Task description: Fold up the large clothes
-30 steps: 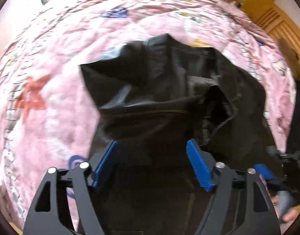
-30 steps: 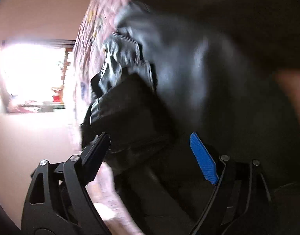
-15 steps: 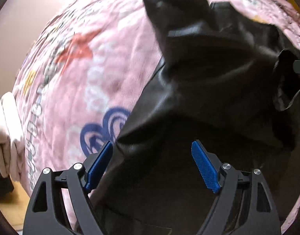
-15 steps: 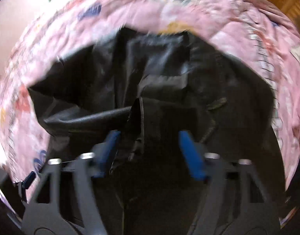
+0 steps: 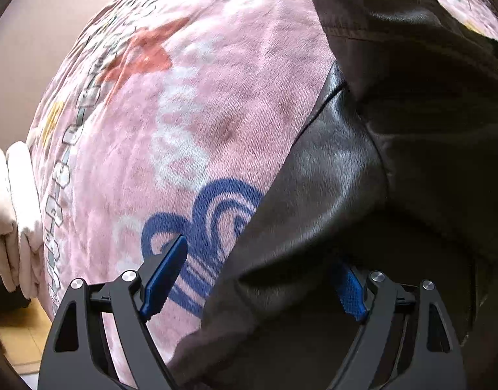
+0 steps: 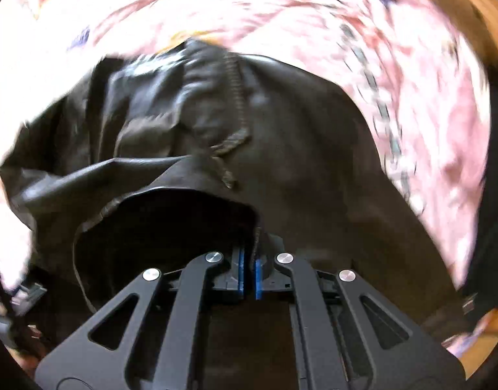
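Note:
A large black leather jacket [image 5: 395,149] lies crumpled on a pink patterned blanket [image 5: 196,104]. My left gripper [image 5: 255,276] is open with its blue pads spread wide; the jacket's near edge lies between them and partly covers the right pad [image 5: 349,289]. In the right wrist view the jacket [image 6: 281,130] fills the middle, with a zipper line running down it. My right gripper [image 6: 249,269] is shut on the jacket's zippered edge, the blue pads pressed together on the fabric.
The pink blanket [image 6: 395,65] covers the bed on all sides of the jacket. A cream folded cloth [image 5: 11,214] hangs at the bed's left edge above wooden floor [image 5: 18,338]. Wooden furniture [image 6: 460,6] shows at the far right.
My right gripper has closed on the jacket's edge. My left gripper has moved lower and closer to the jacket's near edge, staying open.

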The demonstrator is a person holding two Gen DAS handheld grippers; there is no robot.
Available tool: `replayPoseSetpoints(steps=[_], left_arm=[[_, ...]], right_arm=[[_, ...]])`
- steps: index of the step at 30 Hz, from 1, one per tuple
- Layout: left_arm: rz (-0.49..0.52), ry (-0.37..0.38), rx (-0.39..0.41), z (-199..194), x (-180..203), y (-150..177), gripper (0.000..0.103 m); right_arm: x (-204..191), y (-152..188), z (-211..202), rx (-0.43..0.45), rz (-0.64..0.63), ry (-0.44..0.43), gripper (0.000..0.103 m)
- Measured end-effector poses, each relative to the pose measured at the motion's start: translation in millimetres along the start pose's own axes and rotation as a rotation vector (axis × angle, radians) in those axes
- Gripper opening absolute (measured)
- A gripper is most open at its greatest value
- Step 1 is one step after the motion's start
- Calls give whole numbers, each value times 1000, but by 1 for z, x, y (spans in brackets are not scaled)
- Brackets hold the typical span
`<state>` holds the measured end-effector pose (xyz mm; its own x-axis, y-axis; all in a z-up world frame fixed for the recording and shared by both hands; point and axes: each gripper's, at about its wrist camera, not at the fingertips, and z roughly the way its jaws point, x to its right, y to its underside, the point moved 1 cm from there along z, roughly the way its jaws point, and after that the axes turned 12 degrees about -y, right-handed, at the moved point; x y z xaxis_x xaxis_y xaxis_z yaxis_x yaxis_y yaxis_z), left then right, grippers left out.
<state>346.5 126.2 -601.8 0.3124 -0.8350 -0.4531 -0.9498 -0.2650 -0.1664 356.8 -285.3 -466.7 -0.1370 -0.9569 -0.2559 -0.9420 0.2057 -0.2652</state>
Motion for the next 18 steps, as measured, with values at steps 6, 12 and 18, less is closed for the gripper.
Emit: replayPoseSetpoints(steps=[6, 12, 18], left_arm=[[39, -16, 22, 9, 0, -2, 89], [41, -55, 38, 12, -10, -11, 91], [22, -91, 18, 18, -38, -22, 91]], right_arm=[[104, 29, 16, -44, 358, -191, 8], [141, 50, 1, -41, 423, -153, 9], [134, 59, -29, 4, 373, -218, 10]])
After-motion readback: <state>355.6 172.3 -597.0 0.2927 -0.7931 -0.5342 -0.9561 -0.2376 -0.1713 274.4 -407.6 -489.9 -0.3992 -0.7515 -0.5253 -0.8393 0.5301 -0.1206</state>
